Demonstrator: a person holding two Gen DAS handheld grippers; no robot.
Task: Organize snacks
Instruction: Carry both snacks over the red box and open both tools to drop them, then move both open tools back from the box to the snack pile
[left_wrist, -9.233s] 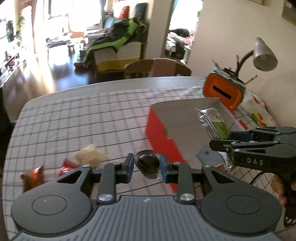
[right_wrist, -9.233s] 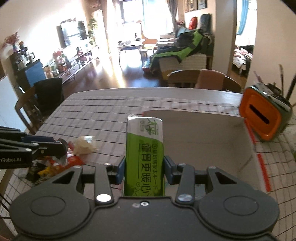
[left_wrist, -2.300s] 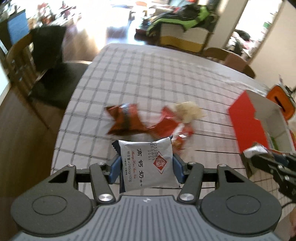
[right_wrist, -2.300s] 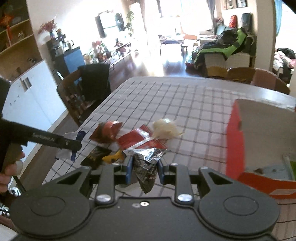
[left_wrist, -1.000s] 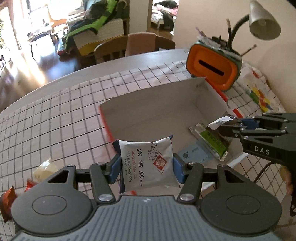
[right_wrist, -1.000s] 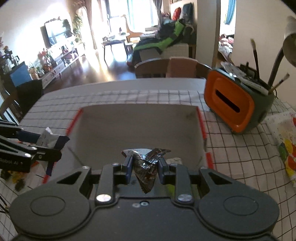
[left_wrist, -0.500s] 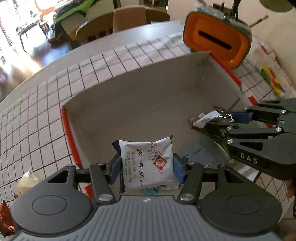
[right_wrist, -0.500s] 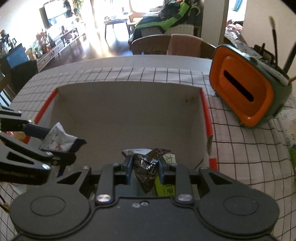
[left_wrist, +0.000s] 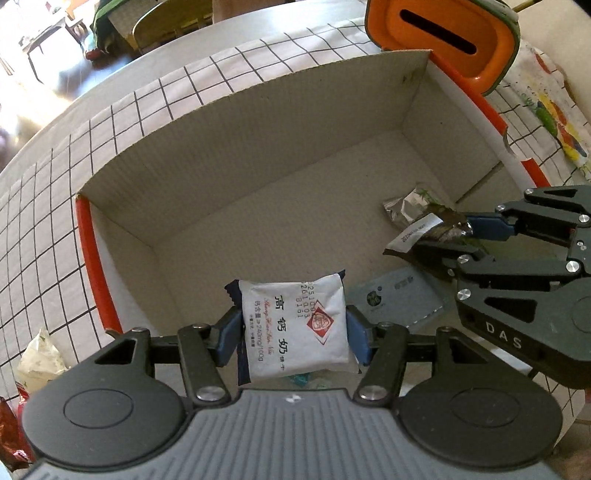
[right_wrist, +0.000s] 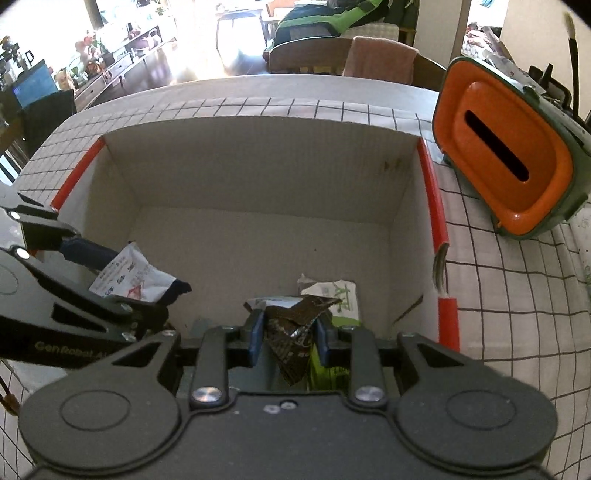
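Over the cardboard box (left_wrist: 258, 155), my left gripper (left_wrist: 294, 332) clamps the white milk-candy packet (left_wrist: 295, 328); at 3 o'clock, my right gripper (right_wrist: 289, 334) clamps the dark foil wrapper (right_wrist: 291, 332) above the green packet (right_wrist: 340, 295).

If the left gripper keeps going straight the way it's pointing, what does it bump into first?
Probably the bare floor of the cardboard box. The left gripper, shut on the white snack packet, points down into it; depth is unclear.
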